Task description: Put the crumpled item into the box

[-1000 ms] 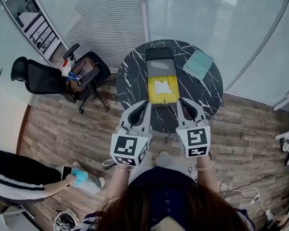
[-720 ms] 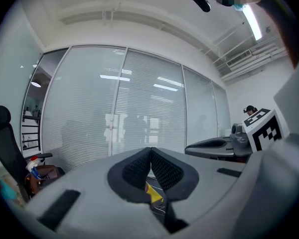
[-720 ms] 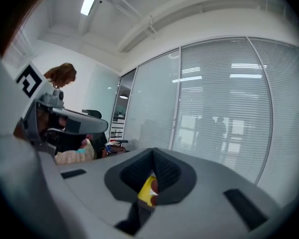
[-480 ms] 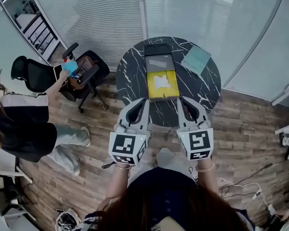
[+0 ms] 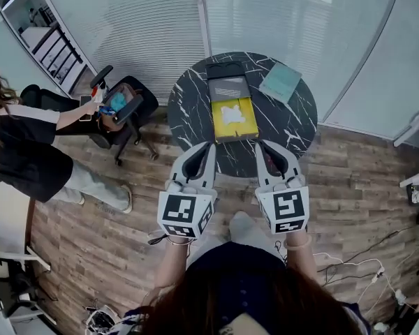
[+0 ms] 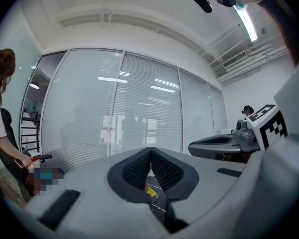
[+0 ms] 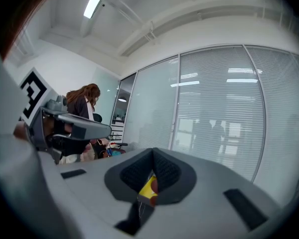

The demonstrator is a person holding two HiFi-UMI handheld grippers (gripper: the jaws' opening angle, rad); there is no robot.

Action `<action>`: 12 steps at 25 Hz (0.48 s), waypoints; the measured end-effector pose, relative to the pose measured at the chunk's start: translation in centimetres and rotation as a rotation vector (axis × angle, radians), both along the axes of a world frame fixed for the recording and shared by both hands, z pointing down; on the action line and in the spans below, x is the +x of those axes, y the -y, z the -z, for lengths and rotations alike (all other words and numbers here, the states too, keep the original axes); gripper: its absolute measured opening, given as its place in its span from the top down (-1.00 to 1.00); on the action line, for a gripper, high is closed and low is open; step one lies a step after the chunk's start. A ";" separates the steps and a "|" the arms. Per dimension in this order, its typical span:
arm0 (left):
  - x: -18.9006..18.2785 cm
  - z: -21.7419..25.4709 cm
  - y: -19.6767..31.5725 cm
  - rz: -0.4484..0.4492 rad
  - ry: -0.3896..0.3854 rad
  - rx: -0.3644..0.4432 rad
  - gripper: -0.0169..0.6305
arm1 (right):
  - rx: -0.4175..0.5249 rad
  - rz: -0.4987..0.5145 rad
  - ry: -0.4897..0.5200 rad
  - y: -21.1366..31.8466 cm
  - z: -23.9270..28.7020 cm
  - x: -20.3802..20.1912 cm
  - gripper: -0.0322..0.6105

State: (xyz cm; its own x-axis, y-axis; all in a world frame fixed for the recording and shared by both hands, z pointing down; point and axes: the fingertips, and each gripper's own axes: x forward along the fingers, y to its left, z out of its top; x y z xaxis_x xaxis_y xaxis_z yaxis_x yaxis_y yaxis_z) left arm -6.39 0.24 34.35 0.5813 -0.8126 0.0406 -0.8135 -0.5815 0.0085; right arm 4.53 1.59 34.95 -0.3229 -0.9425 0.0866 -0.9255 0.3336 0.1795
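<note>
On plank floor before the glass wall: one round black marble table (image 5: 188, 117), with a person (image 5: 28, 152) to its left standing at an office chair (image 5: 129, 107). At the table's near edge, held side by side: left gripper (image 5: 208, 147) and right gripper (image 5: 260, 146), each with its jaws pressed together and nothing between them, both apart from the box. On the tabletop, centre: open yellow box (image 5: 218, 128), a grey panel (image 5: 228, 88) touching its far end, a teal pad (image 5: 280, 82) to the right, and the crumpled white item (image 5: 230, 115) lying inside the box.
</note>
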 end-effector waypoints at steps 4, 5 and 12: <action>-0.2 0.3 -1.0 -0.007 0.001 0.006 0.86 | 0.007 0.002 0.011 -1.1 0.6 -0.6 0.83; -0.2 0.3 -1.2 -0.009 0.000 0.007 0.86 | 0.008 0.002 0.013 -1.3 0.7 -0.6 0.83; -0.4 0.4 -2.6 -0.017 -0.001 0.011 0.86 | 0.012 -0.003 0.013 -2.9 0.6 -0.8 0.83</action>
